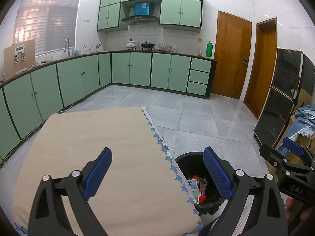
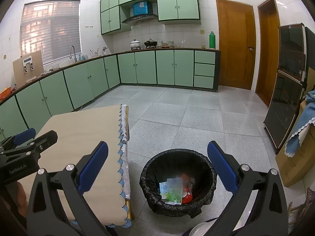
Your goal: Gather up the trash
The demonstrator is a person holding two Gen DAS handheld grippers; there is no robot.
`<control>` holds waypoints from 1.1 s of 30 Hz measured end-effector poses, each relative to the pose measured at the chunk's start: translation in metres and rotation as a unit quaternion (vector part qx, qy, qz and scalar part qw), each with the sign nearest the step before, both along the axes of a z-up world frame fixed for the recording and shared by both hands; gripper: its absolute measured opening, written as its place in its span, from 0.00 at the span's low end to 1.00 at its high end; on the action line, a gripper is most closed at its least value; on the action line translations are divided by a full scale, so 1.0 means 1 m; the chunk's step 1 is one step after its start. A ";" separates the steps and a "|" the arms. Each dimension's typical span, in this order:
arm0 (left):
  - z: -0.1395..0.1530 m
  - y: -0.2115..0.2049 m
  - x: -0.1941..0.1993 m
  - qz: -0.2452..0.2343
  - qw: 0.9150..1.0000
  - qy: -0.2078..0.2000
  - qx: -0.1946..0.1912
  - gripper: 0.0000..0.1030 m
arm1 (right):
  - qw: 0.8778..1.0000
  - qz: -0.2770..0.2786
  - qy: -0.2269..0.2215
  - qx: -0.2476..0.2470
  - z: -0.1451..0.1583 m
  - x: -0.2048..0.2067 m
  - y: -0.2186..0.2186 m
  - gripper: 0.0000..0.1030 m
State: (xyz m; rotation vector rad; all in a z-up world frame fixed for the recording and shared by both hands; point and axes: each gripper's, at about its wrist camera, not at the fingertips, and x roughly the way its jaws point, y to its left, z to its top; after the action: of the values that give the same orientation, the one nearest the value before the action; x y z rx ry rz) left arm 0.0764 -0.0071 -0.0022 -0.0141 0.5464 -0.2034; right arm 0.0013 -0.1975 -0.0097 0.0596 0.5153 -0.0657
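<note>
Left hand-held gripper [image 1: 157, 174] spread and empty over the bench [image 1: 88, 147] edge, right hand-held gripper [image 2: 157, 172] spread over the bin [image 2: 177, 182], wrappers and cartons [image 2: 173, 191] inside, partly hidden, hard to identify.

Wrappers [image 2: 173, 191] inside lined bin [image 2: 178, 181]

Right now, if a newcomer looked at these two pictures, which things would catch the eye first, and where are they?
First, the black-lined trash bin on the floor beside the table, with wrappers and cartons already inside. Next, the cloth-covered table, bare on top, to the bin's left. Both the left gripper and the right gripper are open and hold nothing.
</note>
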 end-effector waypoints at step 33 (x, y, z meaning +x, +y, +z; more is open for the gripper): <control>0.003 0.004 0.002 0.001 1.000 -0.001 -0.002 0.89 | 1.000 0.003 -0.001 -0.003 -0.001 0.004 0.002 0.95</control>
State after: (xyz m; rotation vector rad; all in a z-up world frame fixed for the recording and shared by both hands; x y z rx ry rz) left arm 0.0779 -0.0032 0.0008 -0.0186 0.5448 -0.2019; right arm 0.0055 -0.1954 -0.0105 0.0523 0.5140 -0.0622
